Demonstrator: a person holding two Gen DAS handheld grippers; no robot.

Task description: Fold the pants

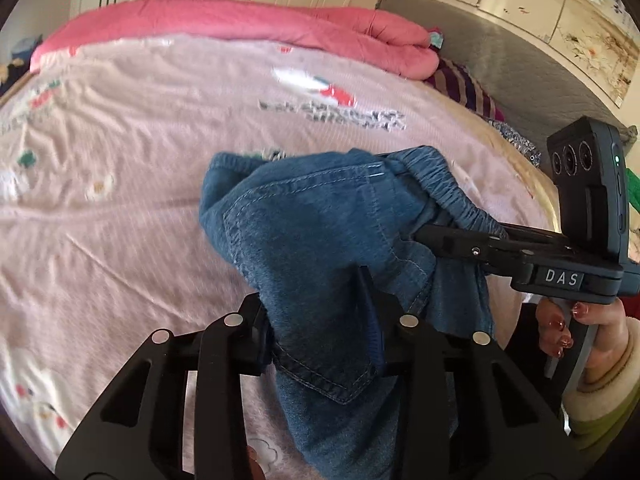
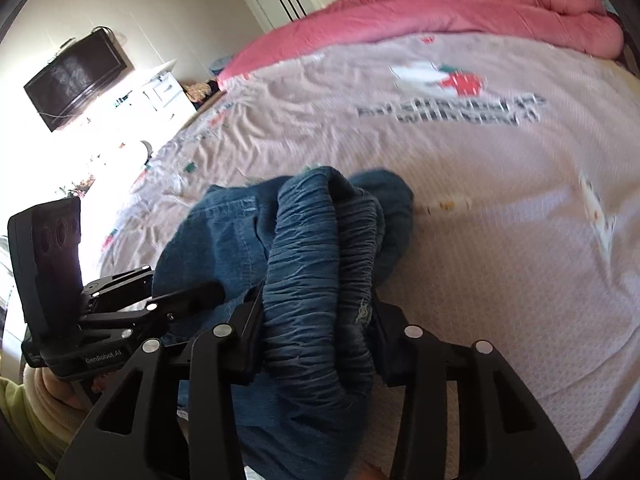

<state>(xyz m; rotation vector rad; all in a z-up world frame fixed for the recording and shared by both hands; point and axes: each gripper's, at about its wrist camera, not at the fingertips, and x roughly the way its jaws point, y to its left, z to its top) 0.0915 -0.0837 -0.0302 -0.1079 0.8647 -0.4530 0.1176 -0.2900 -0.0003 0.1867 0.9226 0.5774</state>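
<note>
Pink printed bedsheet (image 1: 140, 200) covers the wide bed under my two grippers, and a rolled pink quilt (image 1: 248, 24) lies along its far side. I hold the pants (image 1: 304, 216) up above the sheet, bunched and not yet flat. My left gripper (image 1: 320, 332) is clenched on a denim fold near a stitched pocket corner, and my right gripper (image 2: 316, 320) is clenched on the gathered elastic waistband (image 2: 320, 248).

To do this step well, I think I should move the two grippers apart along the waistband, so the cloth hangs straight, and then lower it on the sheet without letting go (a loose grip would drop the heavy denim).

The pants are blue denim, soft and wrinkled, with light stitching. Their legs hang down below both views, so I cannot tell their lay.
</note>
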